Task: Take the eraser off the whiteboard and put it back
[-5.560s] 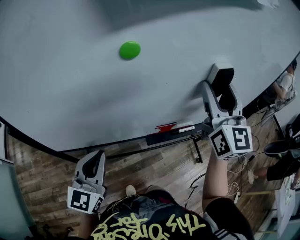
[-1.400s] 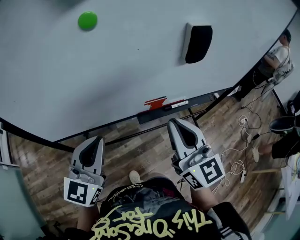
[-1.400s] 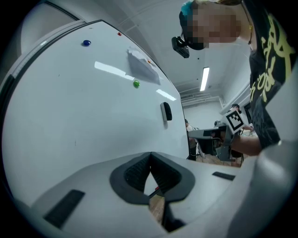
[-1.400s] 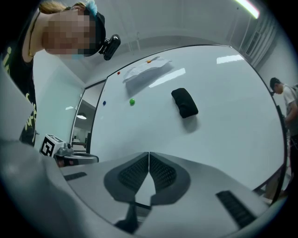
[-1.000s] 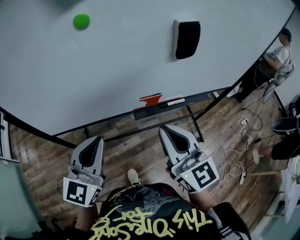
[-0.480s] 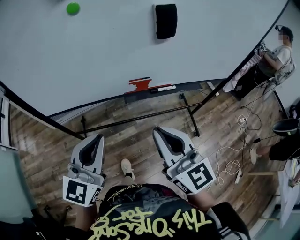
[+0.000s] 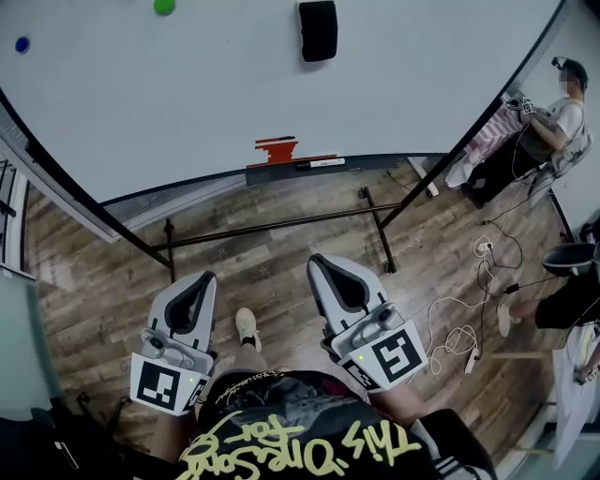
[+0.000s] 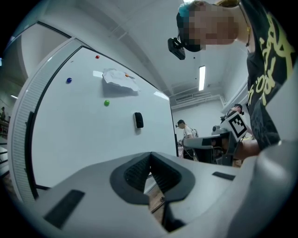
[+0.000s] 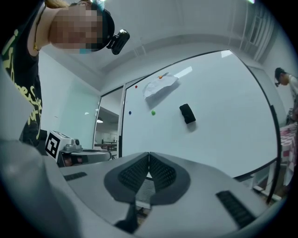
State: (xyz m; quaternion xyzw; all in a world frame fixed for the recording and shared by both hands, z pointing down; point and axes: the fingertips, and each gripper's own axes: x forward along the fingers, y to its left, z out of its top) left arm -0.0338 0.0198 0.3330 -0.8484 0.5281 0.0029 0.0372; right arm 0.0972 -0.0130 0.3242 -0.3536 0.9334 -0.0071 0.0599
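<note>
The head view's top edge cuts off the whiteboard (image 7: 187, 94) and part of the green magnet (image 7: 164, 5). The items lying on its tray (image 7: 394, 159) are too small to identify.

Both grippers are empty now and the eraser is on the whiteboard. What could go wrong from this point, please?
1. Loose cables lie on the wooden floor at the person's right; a step that way might catch one.
2. The eraser sits high on the whiteboard, well above the marker tray. If it holds only weakly, it could slide or drop.
</note>
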